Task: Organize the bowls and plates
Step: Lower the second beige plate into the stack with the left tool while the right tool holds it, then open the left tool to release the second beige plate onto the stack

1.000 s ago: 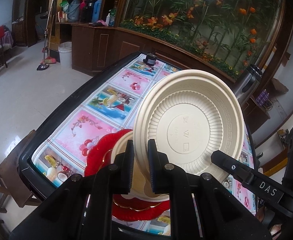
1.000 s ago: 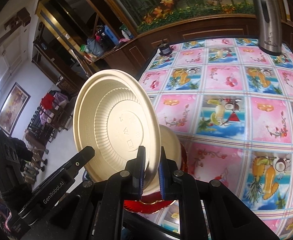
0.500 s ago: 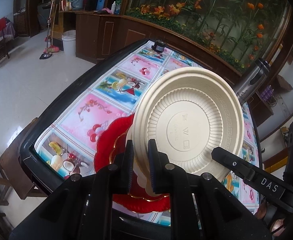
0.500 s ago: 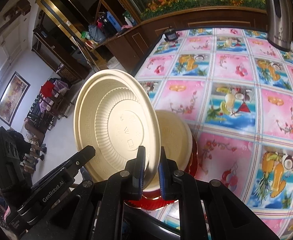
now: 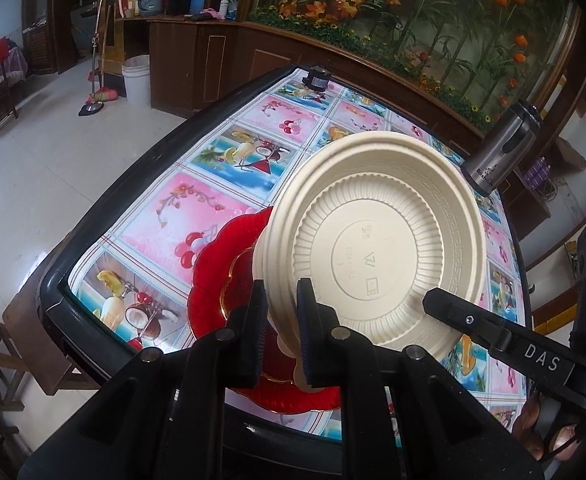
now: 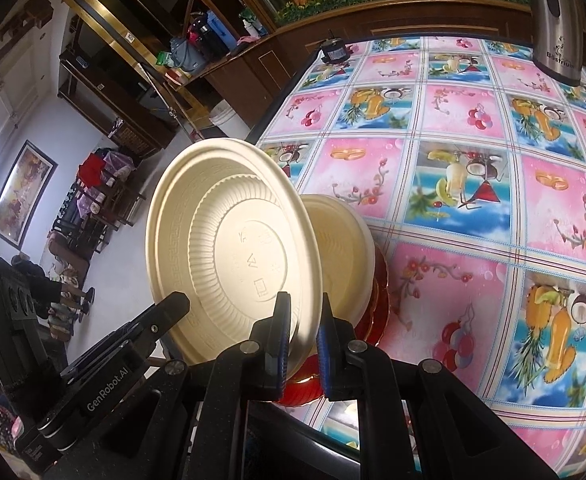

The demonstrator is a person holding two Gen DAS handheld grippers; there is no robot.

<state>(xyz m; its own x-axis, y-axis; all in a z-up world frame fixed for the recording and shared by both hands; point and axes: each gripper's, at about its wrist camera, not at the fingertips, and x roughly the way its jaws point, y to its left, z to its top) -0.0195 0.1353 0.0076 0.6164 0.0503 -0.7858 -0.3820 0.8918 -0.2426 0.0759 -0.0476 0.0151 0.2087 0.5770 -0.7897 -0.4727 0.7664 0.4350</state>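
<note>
A cream plastic bowl is held upside down and tilted, its ribbed underside facing both cameras. My left gripper is shut on its rim at one side. My right gripper is shut on the rim of the same bowl at the other side. Beneath it, a second cream bowl rests on a stack of red scalloped plates near the table's near corner; the plates also show in the right wrist view. The held bowl hides most of the stack.
The table has a black rim and a pink and blue fruit-print cloth. A steel kettle stands at the far right side, and a small black object at the far corner. Chairs and floor lie to the left.
Both grippers have carried the bowl a little lower and closer to the stack of red plates. Both grips on the rim are unchanged.
</note>
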